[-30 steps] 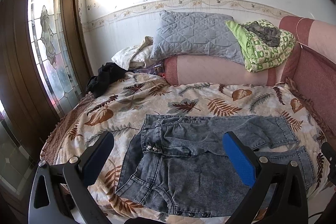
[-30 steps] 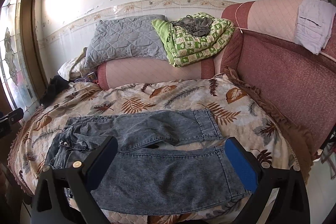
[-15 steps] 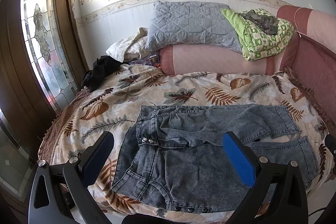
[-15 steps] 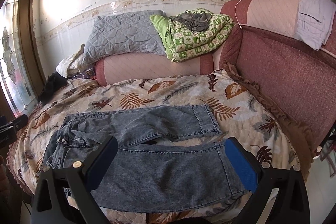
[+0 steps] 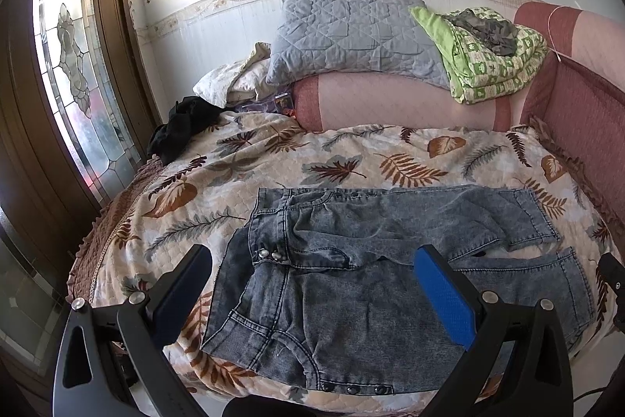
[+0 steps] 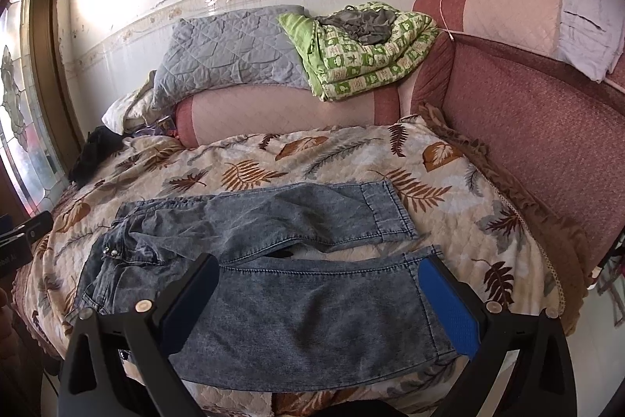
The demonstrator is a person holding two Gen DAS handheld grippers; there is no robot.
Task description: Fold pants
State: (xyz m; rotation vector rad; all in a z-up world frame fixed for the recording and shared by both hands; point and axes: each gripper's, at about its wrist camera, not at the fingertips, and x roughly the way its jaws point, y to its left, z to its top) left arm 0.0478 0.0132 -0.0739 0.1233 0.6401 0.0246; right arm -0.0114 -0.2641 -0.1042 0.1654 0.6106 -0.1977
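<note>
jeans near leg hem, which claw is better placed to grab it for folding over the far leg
Right. In its view the right claw hangs open over the near leg of the jeans, with the hem by its blue finger. The left claw, also open, faces the waistband end.

Probably a home: quilt-covered sofa (image 6: 527, 143), pillow (image 5: 351, 34), stained-glass door (image 5: 74, 65).

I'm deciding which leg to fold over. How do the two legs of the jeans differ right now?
The far leg is rumpled, with creases and a ridge along its lower edge; the near leg lies smoother. The far leg runs close to the middle of the bedspread; the near leg lies along its front edge, under the open right gripper. Both are the same washed grey-blue denim, with cuffs pointing right.
</note>
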